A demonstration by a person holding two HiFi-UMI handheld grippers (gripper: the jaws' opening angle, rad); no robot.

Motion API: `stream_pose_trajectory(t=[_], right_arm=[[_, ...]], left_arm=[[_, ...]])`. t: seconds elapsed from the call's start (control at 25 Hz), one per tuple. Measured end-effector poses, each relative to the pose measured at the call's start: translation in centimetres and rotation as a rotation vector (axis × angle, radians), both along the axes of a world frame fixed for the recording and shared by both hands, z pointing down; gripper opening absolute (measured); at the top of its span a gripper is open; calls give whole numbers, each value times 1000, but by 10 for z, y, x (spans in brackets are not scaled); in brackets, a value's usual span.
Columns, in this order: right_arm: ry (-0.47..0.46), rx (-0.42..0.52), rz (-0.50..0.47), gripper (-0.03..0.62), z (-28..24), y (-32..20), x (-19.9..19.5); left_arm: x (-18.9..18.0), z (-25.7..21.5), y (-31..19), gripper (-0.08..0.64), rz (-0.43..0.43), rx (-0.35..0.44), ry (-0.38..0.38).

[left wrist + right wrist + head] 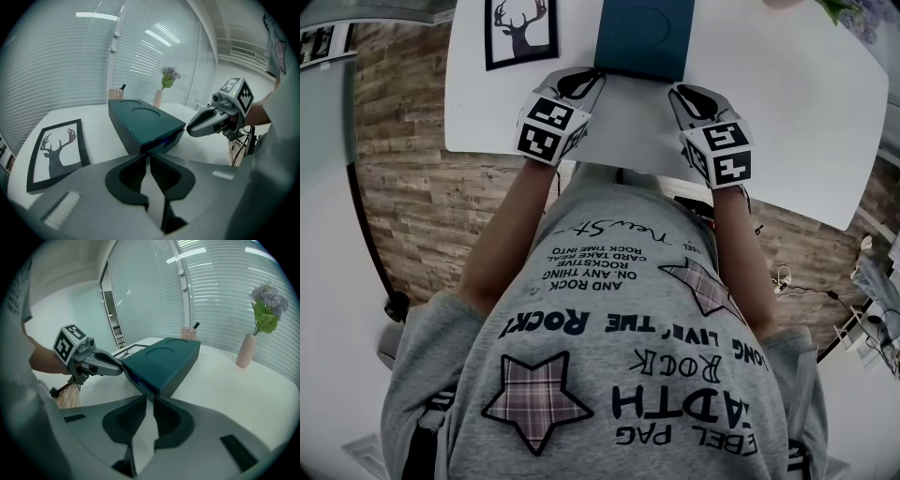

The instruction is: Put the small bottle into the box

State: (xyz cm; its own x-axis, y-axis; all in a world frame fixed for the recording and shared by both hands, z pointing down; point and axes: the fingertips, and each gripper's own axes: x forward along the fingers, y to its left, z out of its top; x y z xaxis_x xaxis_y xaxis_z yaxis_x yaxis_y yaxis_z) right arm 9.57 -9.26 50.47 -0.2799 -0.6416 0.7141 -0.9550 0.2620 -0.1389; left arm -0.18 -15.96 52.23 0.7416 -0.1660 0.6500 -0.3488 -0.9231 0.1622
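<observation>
Box [642, 33] sits closed at 12 o'clock on the white table [806, 112], with a round dent in its lid. Left gripper [581, 82] is at the box's 7 o'clock corner and right gripper [689, 96] at its 5 o'clock corner, tips right against the near edge. In both gripper views I see the jaws drawn together, only a thin slit between them. Can't tell if they nip the box's edge. Deer picture [522, 30] lies flat at the box's 9 o'clock. Vase [246, 350] with flowers stands at 1 o'clock, pen cup [188, 333] past the box's far end.
</observation>
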Motion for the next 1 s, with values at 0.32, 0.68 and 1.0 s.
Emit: stream_pose_trajectory(t=[0.32, 0.68, 1.0], right_arm=[[-5, -4, 3, 37, -1, 7, 2], [-19, 51, 12, 37, -23, 7, 6], [-57, 205, 33, 36, -82, 5, 14]], left_arm=[[1, -2, 0, 38, -24, -3, -3], [-12, -24, -10, 38, -89, 44, 16], [-21, -91, -11, 16, -135, 188, 122]])
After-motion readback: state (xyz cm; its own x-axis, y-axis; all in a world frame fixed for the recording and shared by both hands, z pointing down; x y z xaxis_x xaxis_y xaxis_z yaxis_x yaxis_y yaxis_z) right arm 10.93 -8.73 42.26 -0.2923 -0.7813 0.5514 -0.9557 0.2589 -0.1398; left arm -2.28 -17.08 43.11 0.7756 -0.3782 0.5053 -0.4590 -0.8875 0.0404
